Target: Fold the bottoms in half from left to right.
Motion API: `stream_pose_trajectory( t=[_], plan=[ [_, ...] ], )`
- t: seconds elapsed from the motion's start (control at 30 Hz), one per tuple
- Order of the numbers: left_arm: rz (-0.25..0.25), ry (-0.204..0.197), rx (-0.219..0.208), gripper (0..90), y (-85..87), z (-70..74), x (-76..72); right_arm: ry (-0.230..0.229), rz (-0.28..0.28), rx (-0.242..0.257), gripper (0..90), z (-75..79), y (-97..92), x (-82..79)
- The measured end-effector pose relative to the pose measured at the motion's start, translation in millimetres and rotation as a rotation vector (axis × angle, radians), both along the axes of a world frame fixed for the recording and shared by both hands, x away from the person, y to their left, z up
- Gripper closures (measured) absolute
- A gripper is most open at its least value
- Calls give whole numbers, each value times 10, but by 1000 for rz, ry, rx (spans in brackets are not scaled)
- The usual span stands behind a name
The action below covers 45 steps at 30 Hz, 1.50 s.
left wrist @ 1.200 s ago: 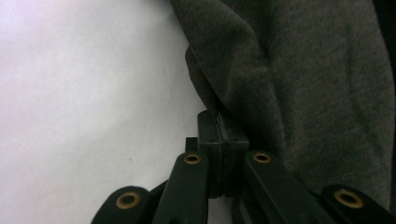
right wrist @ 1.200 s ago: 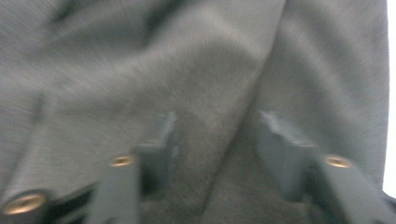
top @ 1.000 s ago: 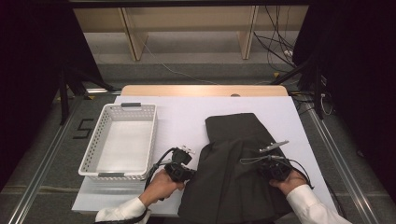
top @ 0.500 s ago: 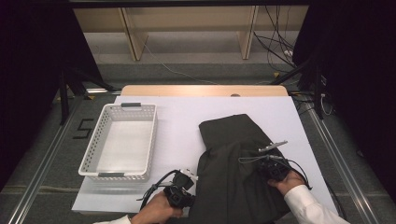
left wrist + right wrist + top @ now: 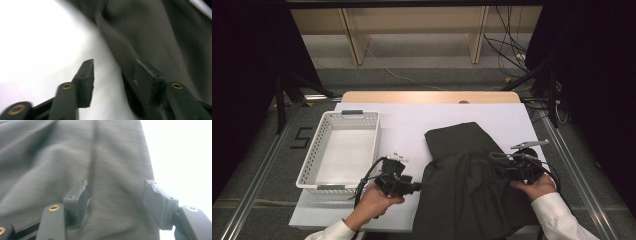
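A dark grey garment [image 5: 462,150] lies crumpled on the right half of the white table [image 5: 412,120]. In the high view my left gripper [image 5: 416,188] points right at the garment's left edge, near the table's front. Its own view shows the left gripper [image 5: 113,62] open, one jaw over bare table, the other against the garment's [image 5: 162,32] edge. My right gripper [image 5: 500,170] rests on the garment's right side. In its own view the right gripper [image 5: 116,183] stands open over the cloth [image 5: 62,150], near its edge, with fabric under and between the jaws.
A white perforated basket [image 5: 339,150] stands empty at the left of the table. A wooden strip [image 5: 427,96] runs along the table's far edge. Metal rails [image 5: 257,170] flank the table, and cables [image 5: 512,55] lie on the floor beyond.
My left gripper dropped back toward the table's near edge, then came forward and right to the garment's left edge. The right gripper has hardly moved.
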<state>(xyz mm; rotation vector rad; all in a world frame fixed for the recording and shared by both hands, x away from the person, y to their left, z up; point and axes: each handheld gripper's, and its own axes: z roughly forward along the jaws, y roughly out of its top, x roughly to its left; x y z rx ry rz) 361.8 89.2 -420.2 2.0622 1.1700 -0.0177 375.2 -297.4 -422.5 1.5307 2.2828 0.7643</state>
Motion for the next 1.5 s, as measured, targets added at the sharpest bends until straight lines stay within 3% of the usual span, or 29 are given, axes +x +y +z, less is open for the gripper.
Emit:
stream_pose_trajectory(
  t=[0.1, 0.27, 0.33, 0.47, 0.6, 0.7, 0.77, 0.83, 0.9, 0.93, 1.03, 1.1, 1.23, 1.37, 1.43, 1.5],
  plan=[
    [7, 17, 15, 423, -139, -27, 141, 28, -19, -8, 361, -68, -90, 67],
    [-58, 146, -5, 404, -364, -201, 204, 68, -31, -34, 347, -213, -162, 141],
    [-61, 188, -52, 404, -402, -216, 210, 83, -20, -19, 343, -264, -195, 173],
    [-78, 229, -67, 379, -512, -264, 226, 115, -26, -2, 331, -333, -232, 217],
    [-103, 247, -8, 345, -673, -397, 168, 167, -23, 11, 332, -394, -229, 214],
    [-112, 255, 15, 326, -749, -474, 171, 167, -27, 4, 339, -399, -227, 203],
    [-134, 268, -12, 352, -768, -528, 191, 169, -28, -4, 354, -400, -218, 199],
    [-143, 251, -49, 530, -768, -539, 186, 167, -23, -14, 440, -393, -208, 183],
    [-135, 200, -35, 697, -785, -520, 166, 173, -17, -6, 592, -380, -208, 162],
    [-143, 184, -20, 733, -786, -507, 162, 175, -19, -6, 667, -378, -203, 149],
    [-136, 162, -15, 770, -764, -483, 176, 192, -19, 37, 809, -386, -194, 114],
    [-137, 139, -1, 782, -731, -454, 205, 184, -28, 36, 828, -379, -167, 82],
    [-99, 97, 14, 790, -632, -364, 331, 187, -37, 97, 839, -359, -127, 66],
    [-43, 68, 38, 790, -455, -336, 571, 184, -66, 152, 836, -358, -78, 99],
    [-8, 95, 10, 787, -381, -345, 693, 178, -77, 173, 834, -366, -34, 141],
    [-4, 108, 2, 784, -338, -342, 747, 164, -73, 158, 833, -368, 26, 164]
  ],
)
